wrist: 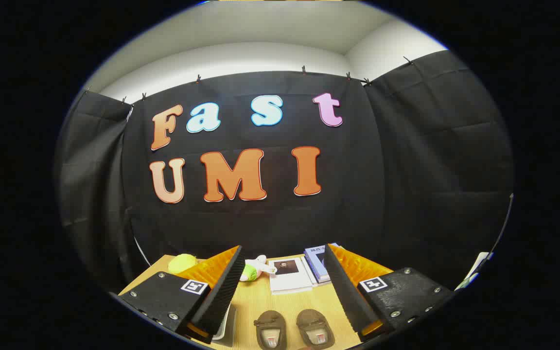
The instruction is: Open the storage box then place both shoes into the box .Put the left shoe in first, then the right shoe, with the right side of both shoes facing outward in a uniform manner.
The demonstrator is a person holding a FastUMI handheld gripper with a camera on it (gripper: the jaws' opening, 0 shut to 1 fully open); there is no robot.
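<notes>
On the wooden worktop (280, 304), between the gripper's (282, 291) two fingers, a pair of brown shoes is seen side by side, toes pointing away from the camera. One shoe (270, 329) lies nearer the left finger, the other shoe (315, 328) nearer the right finger; neither is touched. A light label is visible inside each shoe, but its writing cannot be read. The jaws are held wide open, with nothing gripped between them. A square black-and-white marker tag is carried on each finger mount. Beyond the fingers, toward the black cloth wall, a white book (289, 275) with a small dark portrait on its cover is laid flat, just beside a blue book (318, 262) whose cover print is too small to read. A small white and green toy (254, 269) rests near the left finger, and a yellow ball (182, 263) lies further left.
</notes>
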